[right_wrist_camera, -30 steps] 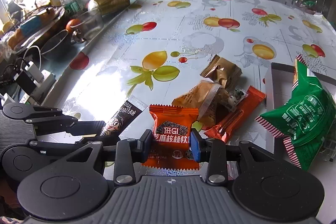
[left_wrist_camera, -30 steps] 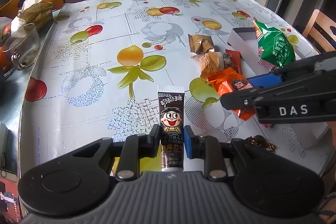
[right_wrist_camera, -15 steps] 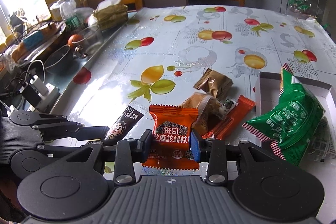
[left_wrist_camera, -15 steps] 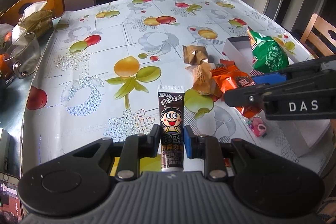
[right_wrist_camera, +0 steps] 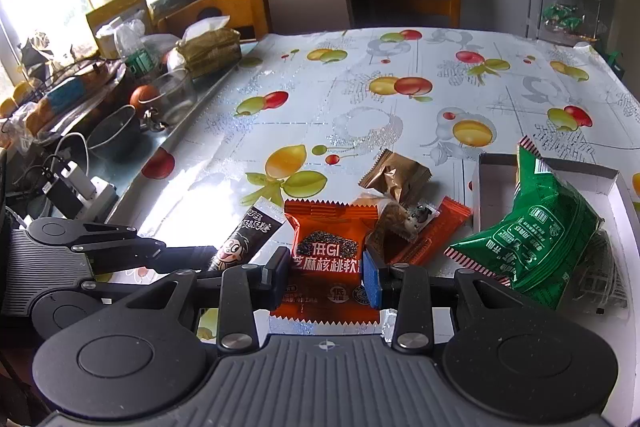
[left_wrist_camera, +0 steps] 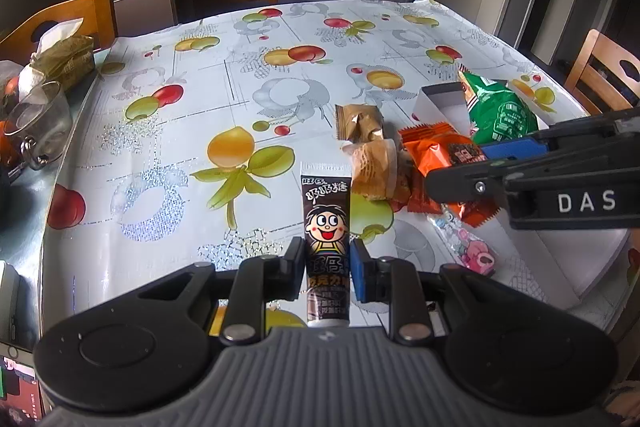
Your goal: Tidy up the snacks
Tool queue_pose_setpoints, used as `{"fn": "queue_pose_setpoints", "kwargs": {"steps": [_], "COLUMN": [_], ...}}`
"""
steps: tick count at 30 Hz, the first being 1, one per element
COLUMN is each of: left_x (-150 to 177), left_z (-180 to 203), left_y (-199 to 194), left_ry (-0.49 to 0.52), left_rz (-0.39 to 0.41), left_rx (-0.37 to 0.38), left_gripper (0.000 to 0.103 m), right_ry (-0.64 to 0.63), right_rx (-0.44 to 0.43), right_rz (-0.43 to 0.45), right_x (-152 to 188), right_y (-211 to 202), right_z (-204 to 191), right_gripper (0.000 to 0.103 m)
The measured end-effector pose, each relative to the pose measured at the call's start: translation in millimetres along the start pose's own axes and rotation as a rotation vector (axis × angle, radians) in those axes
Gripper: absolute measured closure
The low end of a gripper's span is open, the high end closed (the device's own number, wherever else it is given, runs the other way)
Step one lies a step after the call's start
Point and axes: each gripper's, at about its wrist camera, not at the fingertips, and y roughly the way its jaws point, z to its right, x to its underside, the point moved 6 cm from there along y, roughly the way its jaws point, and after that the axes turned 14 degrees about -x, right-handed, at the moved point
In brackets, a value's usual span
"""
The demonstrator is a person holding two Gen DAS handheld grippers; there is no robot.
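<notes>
Your left gripper (left_wrist_camera: pixel 327 269) is clamped narrowly on a dark candy tube (left_wrist_camera: pixel 326 227) with a cartoon face, crimped end pointing away from you, held clear above the table (left_wrist_camera: pixel 180 131). Your right gripper (right_wrist_camera: pixel 326 277) is closed to a moderate gap on an orange snack packet (right_wrist_camera: pixel 330 247), pads pressing its two side edges, packet flat and label up.

Landmark: white cardboard box (right_wrist_camera: pixel 496 179), open-topped, shallow, lying on the table's right side.
- In the box: a green snack bag (right_wrist_camera: pixel 536 231), tilted, its lower end hanging over the box's near wall. The rest of the box floor that shows is bare white card; the part behind the bag is hidden.
- Just left of the box: a loose pile on the fruit-print cloth. It has a brown foil packet (right_wrist_camera: pixel 398 173) farthest from you, a clear-wrapped pastry (left_wrist_camera: pixel 376 167) nearer, and a long orange bar wrapper (right_wrist_camera: pixel 432 233) lying slantwise, its far end near the box's corner.
- In the left wrist view, a small pink-printed clear wrapper (left_wrist_camera: pixel 466 243) lies near the box's near end, under your right gripper.
- Well left of the box, off the cloth's edge: a glass mug (left_wrist_camera: pixel 38 123) and a tissue pack (left_wrist_camera: pixel 64 57).
</notes>
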Motion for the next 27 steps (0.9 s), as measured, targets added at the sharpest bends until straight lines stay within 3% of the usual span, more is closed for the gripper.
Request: {"fn": "queue_pose_setpoints", "kwargs": {"steps": [12, 27], "left_x": [-10, -26], "left_z": [8, 45], "left_y": [-2, -3], "left_ry": [0.016, 0.077], "left_rz": [0.018, 0.049], "left_rx": [0.012, 0.067], "left_gripper": [0.082, 0.082], "right_ry": [0.010, 0.059], "right_rx": [0.012, 0.066], "right_rz": [0.027, 0.062], "right_x": [-3, 0], "right_y": [-10, -31], "right_z": [5, 33], "right_gripper": [0.064, 0.064]}}
